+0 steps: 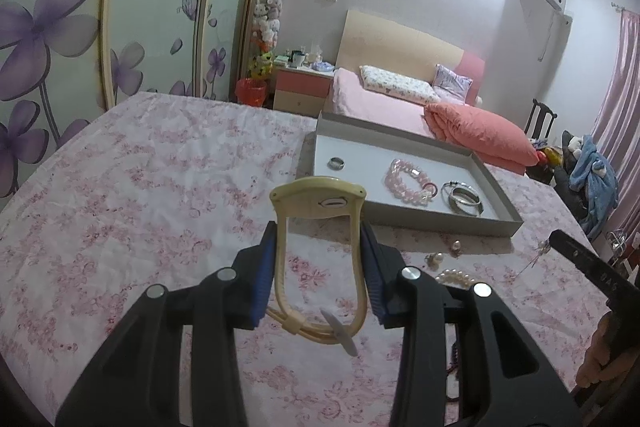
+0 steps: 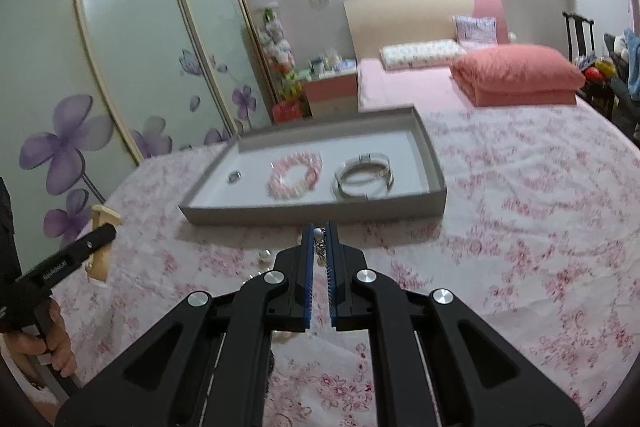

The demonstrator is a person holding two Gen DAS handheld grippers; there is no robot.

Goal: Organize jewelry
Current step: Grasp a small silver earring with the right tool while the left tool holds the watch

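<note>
My left gripper (image 1: 319, 239) is shut on a cream wristwatch (image 1: 320, 199), holding its strap above the flowered tablecloth, just left of the grey tray (image 1: 420, 217). The tray holds a silver ring (image 1: 336, 163), a pink bead bracelet (image 1: 408, 179) and silver bangles (image 1: 464, 197). My right gripper (image 2: 319, 233) is shut on a small pearl piece (image 2: 319, 234) with a thin chain, just in front of the tray (image 2: 312, 213). Loose pearl pieces (image 1: 454, 277) lie on the cloth before the tray.
The table wears a pink flowered cloth (image 1: 160, 187). Behind it stand a pink bed (image 1: 392, 103), a nightstand (image 1: 302, 87) and a wardrobe with purple flowers (image 1: 60, 47). A chair with clothes (image 1: 584, 163) is at the right.
</note>
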